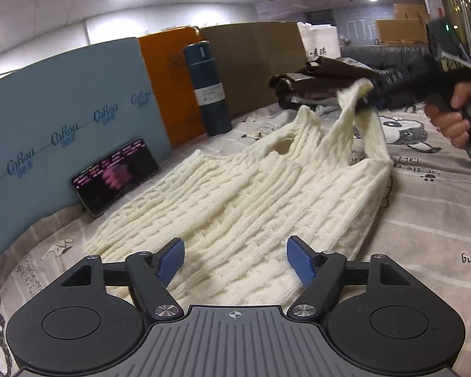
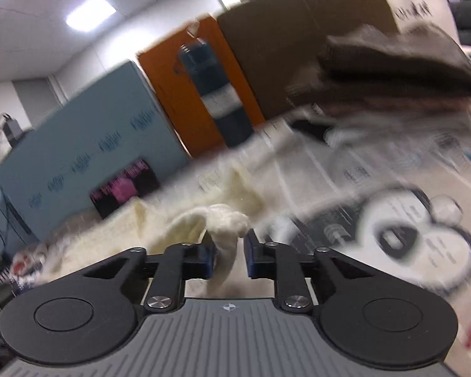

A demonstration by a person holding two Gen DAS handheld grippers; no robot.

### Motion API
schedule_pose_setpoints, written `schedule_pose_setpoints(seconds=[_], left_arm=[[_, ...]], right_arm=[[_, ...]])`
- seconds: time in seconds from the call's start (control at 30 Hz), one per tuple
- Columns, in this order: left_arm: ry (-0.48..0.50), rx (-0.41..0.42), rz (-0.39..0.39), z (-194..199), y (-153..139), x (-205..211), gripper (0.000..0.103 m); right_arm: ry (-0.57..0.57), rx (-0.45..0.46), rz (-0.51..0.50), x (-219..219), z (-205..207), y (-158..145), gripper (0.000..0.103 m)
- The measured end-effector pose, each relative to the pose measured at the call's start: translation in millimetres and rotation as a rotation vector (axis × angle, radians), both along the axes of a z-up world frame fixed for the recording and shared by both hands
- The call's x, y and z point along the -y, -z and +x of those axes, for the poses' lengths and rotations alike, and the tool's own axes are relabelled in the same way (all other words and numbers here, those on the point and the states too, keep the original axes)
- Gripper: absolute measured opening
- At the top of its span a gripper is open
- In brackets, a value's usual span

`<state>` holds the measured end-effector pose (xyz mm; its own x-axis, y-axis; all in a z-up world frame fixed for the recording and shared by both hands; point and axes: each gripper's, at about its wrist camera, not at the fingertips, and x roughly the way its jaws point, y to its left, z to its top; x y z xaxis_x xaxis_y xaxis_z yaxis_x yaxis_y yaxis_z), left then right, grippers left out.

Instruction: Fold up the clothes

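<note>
Cream knit vest (image 1: 235, 194) spread flat on printed sheet (image 1: 424, 220), hem toward 6 o'clock, straps toward 1 o'clock. Left claw (image 1: 235, 260) held just above hem, blue pads (image 1: 172, 259) spread wide, nothing gripped. Right claw (image 2: 230, 251), held by hand (image 1: 452, 119), pinched on one shoulder strap (image 2: 226, 220), strap lifted clear of sheet at 2 o'clock. Dark folded garments (image 1: 317, 78) stacked beyond at 1 o'clock. Teal flask (image 1: 207, 88) and phone (image 1: 116, 176) placed at 11 and 9 o'clock. Right view motion-blurred.
</note>
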<state>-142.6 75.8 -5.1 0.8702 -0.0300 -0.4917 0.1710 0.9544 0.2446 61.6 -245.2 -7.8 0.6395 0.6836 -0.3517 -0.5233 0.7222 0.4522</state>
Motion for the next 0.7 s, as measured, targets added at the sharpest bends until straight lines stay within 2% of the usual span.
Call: schedule_pose_setpoints(seconds=[0.17, 0.23, 0.37, 0.5, 0.53, 0.57, 0.63, 0.7], left_arm=[[-0.009, 0.011, -0.003, -4, 1, 0, 0.078], [-0.009, 0.022, 0.003, -4, 1, 1, 0.079], [-0.037, 0.065, -0.012, -8, -5, -5, 0.079], [-0.101, 0.113, -0.035, -13, -12, -16, 0.080], [-0.117, 0.126, -0.041, -15, -13, -19, 0.081], [-0.132, 0.136, -0.047, -16, -15, -21, 0.081], [-0.163, 0.153, -0.061, -16, -17, -24, 0.082], [-0.193, 0.164, -0.065, -15, -18, -26, 0.083]], right_arm=[[-0.192, 0.154, 0.038, -55, -16, -33, 0.013], [-0.288, 0.182, 0.020, -82, -26, -39, 0.013], [-0.435, 0.179, -0.086, -133, -41, -30, 0.013], [-0.496, 0.136, -0.202, -158, -49, -13, 0.018], [-0.501, 0.129, -0.221, -159, -52, -11, 0.027], [-0.505, 0.123, -0.239, -160, -56, -9, 0.043], [-0.506, 0.129, -0.246, -156, -63, -8, 0.060], [-0.522, 0.152, -0.242, -148, -68, -10, 0.070]])
